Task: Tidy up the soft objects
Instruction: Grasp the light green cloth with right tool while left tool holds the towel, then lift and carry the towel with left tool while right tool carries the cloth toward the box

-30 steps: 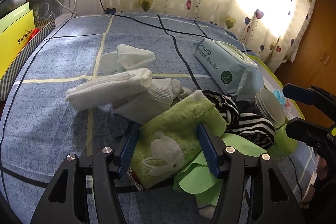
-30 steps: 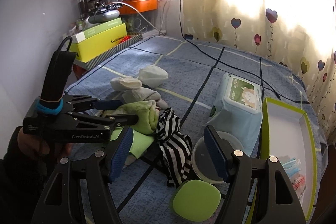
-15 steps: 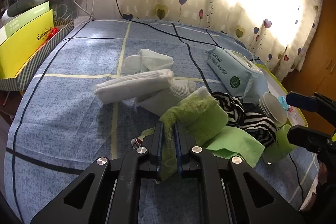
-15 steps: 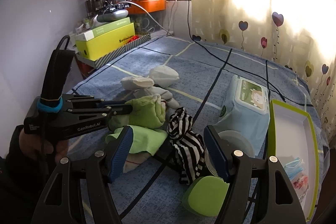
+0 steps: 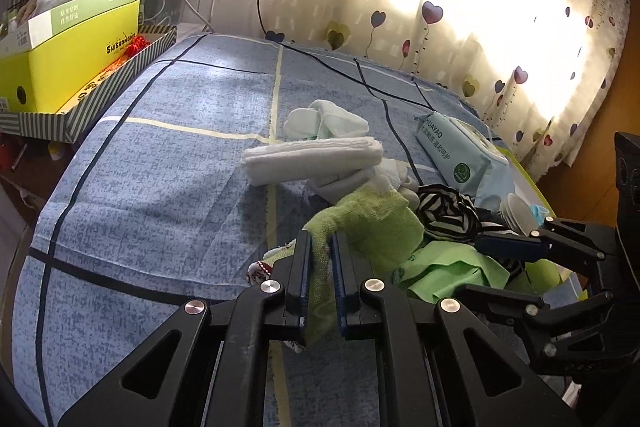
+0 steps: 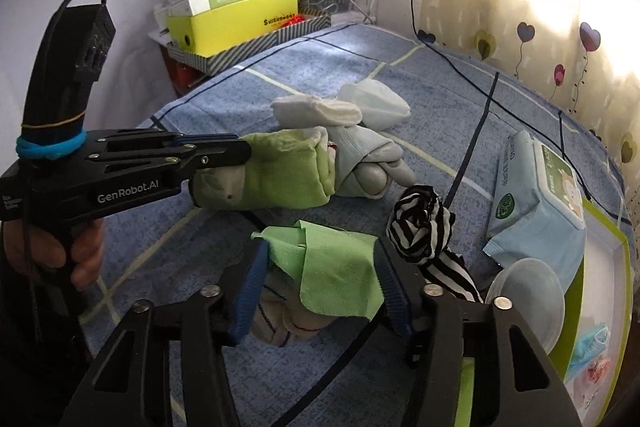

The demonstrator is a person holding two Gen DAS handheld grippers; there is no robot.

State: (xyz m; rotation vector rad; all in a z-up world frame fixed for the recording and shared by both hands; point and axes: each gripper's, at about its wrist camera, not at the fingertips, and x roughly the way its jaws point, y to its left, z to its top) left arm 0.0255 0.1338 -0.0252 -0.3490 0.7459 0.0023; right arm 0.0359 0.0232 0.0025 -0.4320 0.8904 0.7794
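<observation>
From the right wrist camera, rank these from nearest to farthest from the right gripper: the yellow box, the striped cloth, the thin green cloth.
1. Thin green cloth, between the open right gripper fingers.
2. Striped cloth, just beyond, to the right.
3. Yellow box, far back left by the wall.

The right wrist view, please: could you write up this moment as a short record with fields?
surface: blue checked bedspread
left tool: shut on green towel, which looks lifted
right tool: open, fingers either side of light green cloth
striped cloth: bunched, right of the light green cloth
white socks: behind the towel
wipes pack: at right, beside green-edged box
</observation>
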